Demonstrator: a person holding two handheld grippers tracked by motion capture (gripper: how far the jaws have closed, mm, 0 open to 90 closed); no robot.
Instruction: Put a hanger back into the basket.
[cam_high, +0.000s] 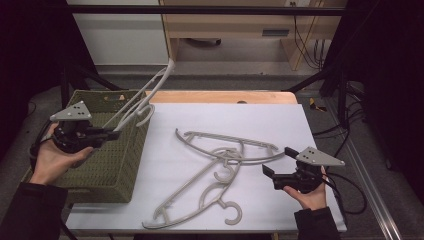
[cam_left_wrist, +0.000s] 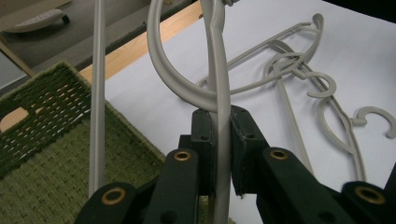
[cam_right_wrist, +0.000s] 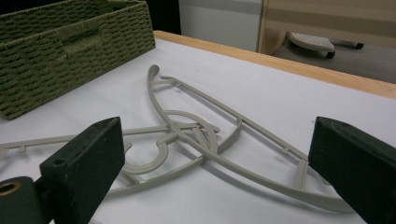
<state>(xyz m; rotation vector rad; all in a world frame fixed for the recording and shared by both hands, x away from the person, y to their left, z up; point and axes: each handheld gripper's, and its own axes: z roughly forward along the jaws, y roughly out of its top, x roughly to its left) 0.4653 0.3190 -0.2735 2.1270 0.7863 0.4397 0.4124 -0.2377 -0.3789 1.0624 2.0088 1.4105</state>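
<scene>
At the left of the high view the left gripper (cam_high: 111, 133) is clamped on a grey hanger (cam_high: 142, 97), which slants up from the jaws toward the upper middle of the frame, over the green basket (cam_high: 107, 172). In the left gripper view the jaws pinch one thin bar of that hanger (cam_left_wrist: 219, 93), with its hook curving away toward the top of the frame.

The right gripper (cam_high: 270, 176) sits at the lower right of the high view, low over the white sheet (cam_high: 280, 120). Its jaws stand wide apart with nothing between them. In the right gripper view they frame the pile (cam_right_wrist: 205, 140) of hangers that lies ahead of it.

That pile (cam_high: 215, 170) lies in the centre of the sheet, the hangers crossed over one another, hooks toward the bottom of the frame.

The step in hand looks like stowing: one hanger is lifted and poised above the basket. The next move likely calls for lowering and tilting it so it fits inside before the jaws let go. The right gripper would then need to close on a single bar of the tangled pile.

No brand, label or writing can be read anywhere.
</scene>
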